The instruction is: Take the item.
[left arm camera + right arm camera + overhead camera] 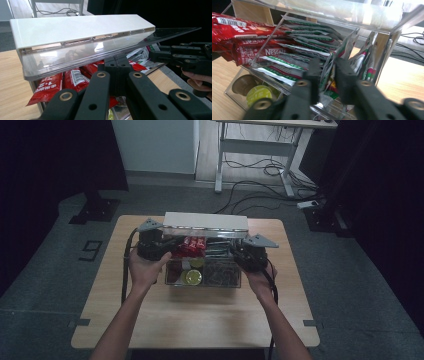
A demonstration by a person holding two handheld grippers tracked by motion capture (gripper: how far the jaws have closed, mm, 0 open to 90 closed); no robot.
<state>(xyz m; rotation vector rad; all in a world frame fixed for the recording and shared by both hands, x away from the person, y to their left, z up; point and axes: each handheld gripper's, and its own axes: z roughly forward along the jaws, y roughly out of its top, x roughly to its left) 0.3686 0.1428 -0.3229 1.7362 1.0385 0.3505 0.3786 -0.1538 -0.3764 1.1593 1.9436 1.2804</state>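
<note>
Low in the frame, the right gripper (pixel 327 72) pinches a green-striped sachet (pixel 329 77) to extract it, while the closed left gripper (pixel 117 72) props the organiser's lid (pixel 82 32).

My jaws are matt black plastic. The organiser box (pixel 384 47) is clear glossy acrylic, its lid (pixel 75 27) capped in smooth white plastic. Inside it, the red sachets (pixel 242 42) look like shiny foil (crinkled). Under the box, the worktop (pixel 200 315) is pale wood-grain, satin-smooth.
</note>
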